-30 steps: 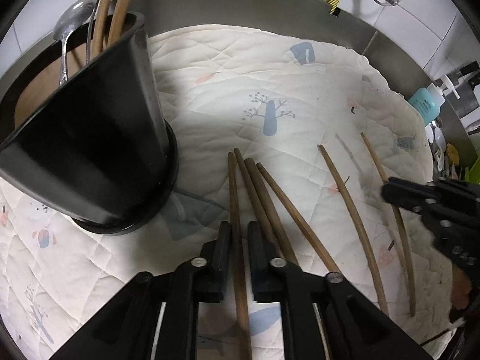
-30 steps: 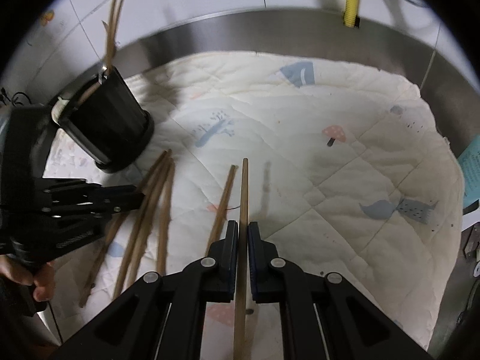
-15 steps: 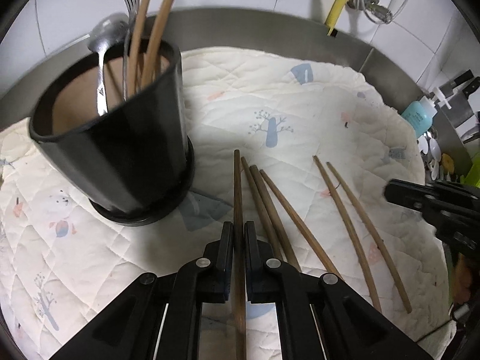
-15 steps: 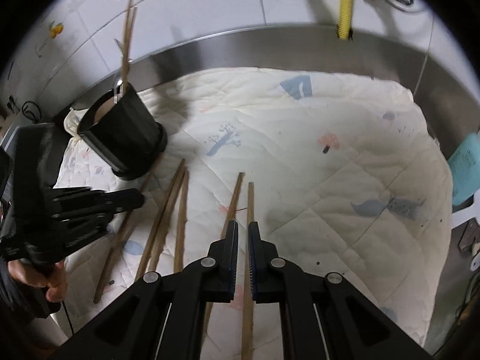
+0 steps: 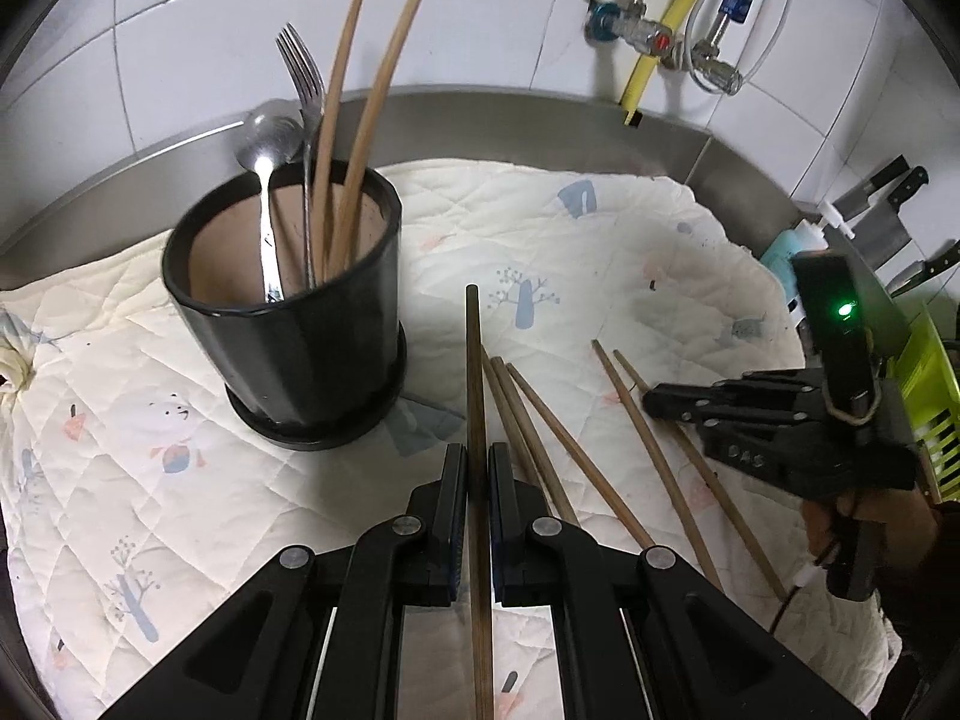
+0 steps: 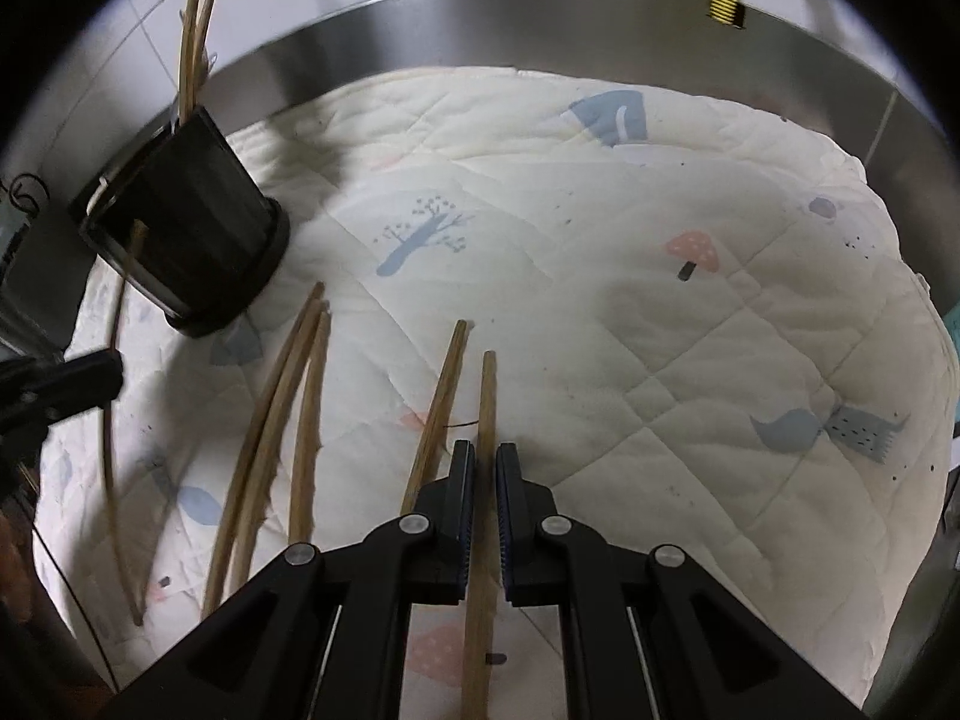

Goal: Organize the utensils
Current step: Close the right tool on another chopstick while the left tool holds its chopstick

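My left gripper (image 5: pixel 477 459) is shut on a dark wooden chopstick (image 5: pixel 474 372), held above the mat, its tip just right of the black utensil cup (image 5: pixel 288 324). The cup holds a spoon (image 5: pixel 264 180), a fork (image 5: pixel 303 78) and two chopsticks (image 5: pixel 366 108). Several chopsticks (image 5: pixel 540 450) lie on the mat to the right. My right gripper (image 6: pixel 485 468) has its jaws close around a chopstick (image 6: pixel 487 396) lying on the mat, with small gaps showing. A second chopstick (image 6: pixel 441 408) lies beside it. The cup (image 6: pixel 186 228) is at the far left.
A quilted white mat (image 5: pixel 600 252) covers the steel counter, with a raised steel rim (image 6: pixel 540 18) behind. Valves and a yellow hose (image 5: pixel 660 36) hang on the tiled wall. Knives (image 5: pixel 882 192) and a blue bottle (image 5: pixel 786 258) stand at the far right.
My left gripper has closed on a chopstick and lifted it off the mat, pulling back from the cup. My right gripper has lowered over a chopstick on the mat.
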`<state>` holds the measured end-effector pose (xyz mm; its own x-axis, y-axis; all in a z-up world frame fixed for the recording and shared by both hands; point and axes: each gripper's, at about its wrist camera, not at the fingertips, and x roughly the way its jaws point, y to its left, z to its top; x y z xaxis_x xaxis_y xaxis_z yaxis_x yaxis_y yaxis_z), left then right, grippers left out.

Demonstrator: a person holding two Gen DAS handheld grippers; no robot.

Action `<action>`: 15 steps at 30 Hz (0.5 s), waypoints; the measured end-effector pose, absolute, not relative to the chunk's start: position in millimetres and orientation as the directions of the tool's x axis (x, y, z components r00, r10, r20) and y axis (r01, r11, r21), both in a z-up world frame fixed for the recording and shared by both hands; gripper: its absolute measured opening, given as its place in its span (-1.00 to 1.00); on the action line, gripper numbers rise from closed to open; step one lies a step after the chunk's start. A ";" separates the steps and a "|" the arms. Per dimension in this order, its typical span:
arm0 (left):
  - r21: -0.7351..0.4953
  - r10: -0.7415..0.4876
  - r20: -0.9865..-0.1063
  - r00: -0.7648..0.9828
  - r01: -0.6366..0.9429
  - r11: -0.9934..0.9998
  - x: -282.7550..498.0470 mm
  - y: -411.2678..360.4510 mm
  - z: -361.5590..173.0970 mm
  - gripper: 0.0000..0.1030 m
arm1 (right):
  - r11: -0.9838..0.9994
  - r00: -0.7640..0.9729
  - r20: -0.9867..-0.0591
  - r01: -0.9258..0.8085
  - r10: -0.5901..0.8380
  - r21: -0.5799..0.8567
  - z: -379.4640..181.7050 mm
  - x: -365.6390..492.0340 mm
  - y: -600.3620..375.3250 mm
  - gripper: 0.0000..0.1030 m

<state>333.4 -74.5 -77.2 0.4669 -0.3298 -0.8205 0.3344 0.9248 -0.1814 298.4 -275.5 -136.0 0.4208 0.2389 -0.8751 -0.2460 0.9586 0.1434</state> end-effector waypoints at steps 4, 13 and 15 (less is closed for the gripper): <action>-0.189 -0.337 -0.814 0.474 0.333 0.924 330.3 -68.2 -72.8 -0.88 | 0.957 0.417 -0.880 -0.263 0.228 0.123 -137.6 294.7 -272.5 -0.80; -0.205 -0.349 -0.805 0.480 0.327 0.923 329.8 -64.5 -68.6 -0.88 | 0.952 0.395 -0.890 -0.284 0.227 0.117 -137.5 278.5 -276.9 -0.66; -0.206 -0.350 -0.802 0.484 0.326 0.923 328.3 -64.3 -67.2 -0.88 | 0.952 0.396 -0.889 -0.283 0.228 0.118 -137.6 276.6 -278.4 -0.66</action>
